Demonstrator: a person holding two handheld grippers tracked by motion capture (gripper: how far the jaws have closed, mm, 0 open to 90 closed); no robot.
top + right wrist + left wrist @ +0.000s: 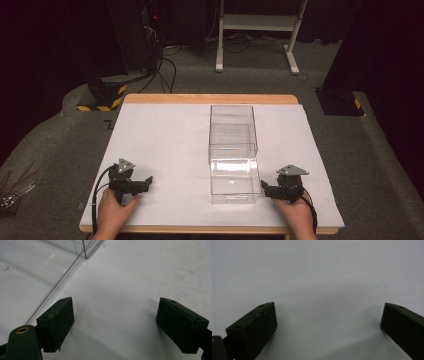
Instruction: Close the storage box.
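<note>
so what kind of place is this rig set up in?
Likely a lab or recording studio, not a home: a white-topped table on grey carpet, dark curtains behind, an equipment rack with trailing cables, and black stand bases with hazard tape. Clear boxes sit between the grippers.

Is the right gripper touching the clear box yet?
Apart. In the right gripper view, bare white table separates the open right gripper from the clear box.

Two clear boxes end-to-end, mid-table
</note>
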